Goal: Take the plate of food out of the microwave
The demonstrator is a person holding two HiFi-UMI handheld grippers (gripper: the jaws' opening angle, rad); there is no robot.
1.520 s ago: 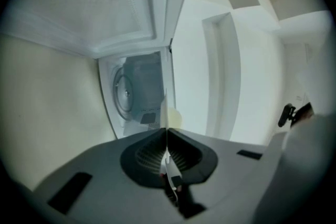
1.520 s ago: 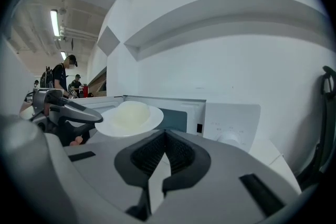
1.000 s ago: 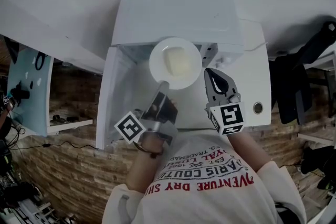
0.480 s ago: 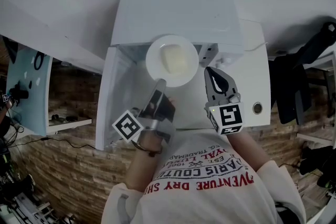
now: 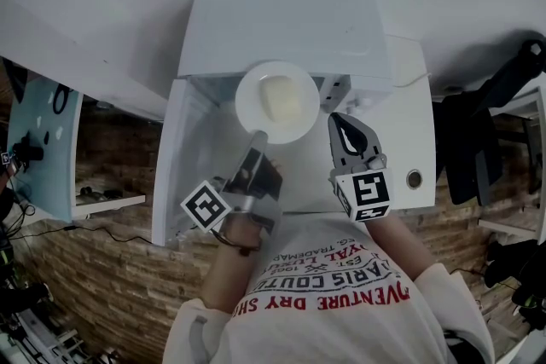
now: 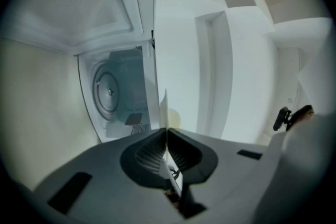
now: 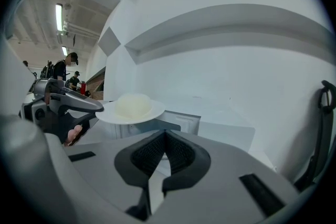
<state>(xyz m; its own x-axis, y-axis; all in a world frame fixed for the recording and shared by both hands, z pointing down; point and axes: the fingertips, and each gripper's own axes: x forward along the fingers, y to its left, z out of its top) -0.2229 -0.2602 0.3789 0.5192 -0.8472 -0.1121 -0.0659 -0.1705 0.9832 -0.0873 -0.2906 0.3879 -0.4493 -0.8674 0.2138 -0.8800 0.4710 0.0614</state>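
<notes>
As the left gripper (image 5: 259, 137) was clamped on the plate's (image 5: 248, 103) near rim, the plate hung just outside the microwave's (image 5: 281, 21) front edge. The right gripper (image 5: 339, 125) was closed, empty. Stiff, probably breakable and slick, it looked tippy held by one edge.

White round plate (image 5: 249, 106), pale mound of food (image 5: 284, 97) on it, held level, near rim clamped in left gripper (image 5: 258, 138), just outside open white microwave (image 5: 281, 21)
</notes>
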